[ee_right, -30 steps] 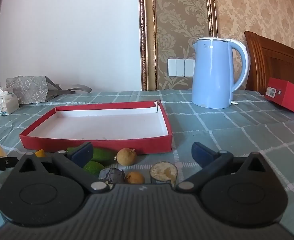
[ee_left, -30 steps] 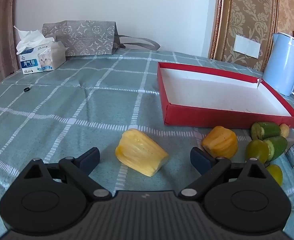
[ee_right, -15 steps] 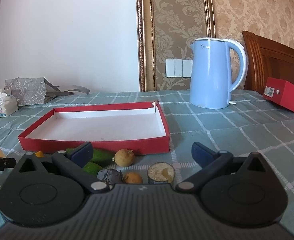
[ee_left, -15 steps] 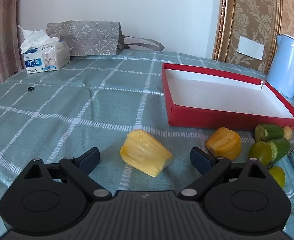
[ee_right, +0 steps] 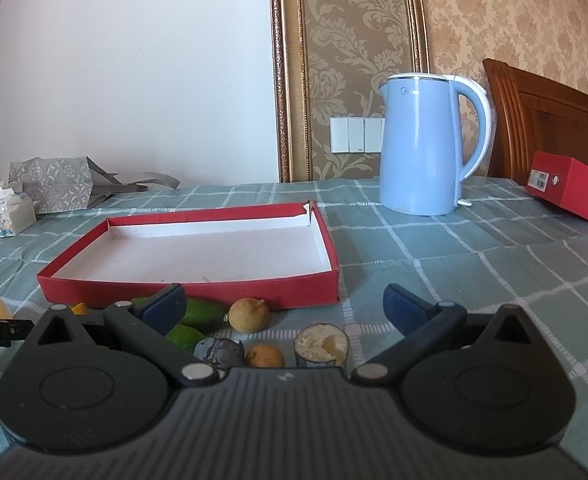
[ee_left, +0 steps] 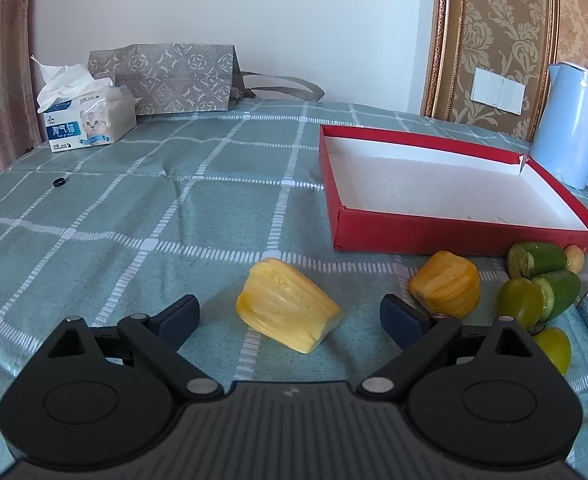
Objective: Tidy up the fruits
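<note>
Checked teal cloth covers the worktop (ee_left: pixel 142 208), with a white wall and gold patterned wallpaper behind. Left hand-held gripper (ee_left: pixel 288 314) is spread, a ridged yellow fruit piece (ee_left: pixel 286 316) lying between its fingers; a shallow red cardboard tray (ee_left: pixel 466 237) sits ahead to its right. Right hand-held gripper (ee_right: pixel 284 306) is spread too, over a round brown fruit (ee_right: pixel 248 315) and green pieces (ee_right: pixel 202 314) just before the tray; a smooth blue kettle (ee_right: pixel 426 148) stands beyond

Blue kettle (ee_right: pixel 426 144), tissue box (ee_left: pixel 90 122), grey paper bag (ee_left: pixel 170 78) on checked tablecloth (ee_left: pixel 134 200)
</note>
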Demonstrator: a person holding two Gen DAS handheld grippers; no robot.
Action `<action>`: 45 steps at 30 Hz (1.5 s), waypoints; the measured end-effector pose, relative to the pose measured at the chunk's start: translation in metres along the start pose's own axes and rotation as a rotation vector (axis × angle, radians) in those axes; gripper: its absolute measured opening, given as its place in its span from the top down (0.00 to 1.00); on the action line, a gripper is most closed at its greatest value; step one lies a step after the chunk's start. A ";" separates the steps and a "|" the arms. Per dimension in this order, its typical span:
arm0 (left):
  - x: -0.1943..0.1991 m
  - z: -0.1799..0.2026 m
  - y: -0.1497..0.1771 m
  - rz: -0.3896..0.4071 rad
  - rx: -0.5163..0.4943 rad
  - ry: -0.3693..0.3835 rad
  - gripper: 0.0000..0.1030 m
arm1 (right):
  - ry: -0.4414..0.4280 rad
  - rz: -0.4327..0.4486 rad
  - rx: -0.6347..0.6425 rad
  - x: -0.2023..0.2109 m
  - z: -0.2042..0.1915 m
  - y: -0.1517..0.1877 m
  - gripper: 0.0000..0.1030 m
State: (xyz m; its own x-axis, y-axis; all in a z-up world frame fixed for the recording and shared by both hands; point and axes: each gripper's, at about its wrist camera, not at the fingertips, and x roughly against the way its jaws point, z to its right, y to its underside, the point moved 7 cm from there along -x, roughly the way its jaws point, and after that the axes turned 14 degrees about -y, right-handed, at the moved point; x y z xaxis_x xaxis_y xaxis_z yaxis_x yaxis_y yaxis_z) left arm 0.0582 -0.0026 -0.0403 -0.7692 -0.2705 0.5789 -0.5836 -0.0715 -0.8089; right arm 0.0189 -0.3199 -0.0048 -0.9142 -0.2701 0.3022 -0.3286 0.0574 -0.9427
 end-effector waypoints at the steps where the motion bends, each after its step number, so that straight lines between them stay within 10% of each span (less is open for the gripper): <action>1: 0.000 0.000 0.000 -0.001 0.002 0.000 0.05 | 0.001 -0.001 0.000 0.000 0.000 0.000 0.00; 45: 0.000 0.002 0.002 -0.001 -0.011 0.026 0.05 | 0.012 -0.072 0.000 -0.011 0.003 0.007 0.00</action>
State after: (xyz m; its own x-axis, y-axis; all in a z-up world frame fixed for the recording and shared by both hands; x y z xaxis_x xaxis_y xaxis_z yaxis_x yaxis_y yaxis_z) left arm 0.0580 -0.0043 -0.0423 -0.7748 -0.2453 0.5827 -0.5875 -0.0613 -0.8069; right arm 0.0269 -0.3190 -0.0154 -0.8910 -0.2616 0.3710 -0.3937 0.0382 -0.9185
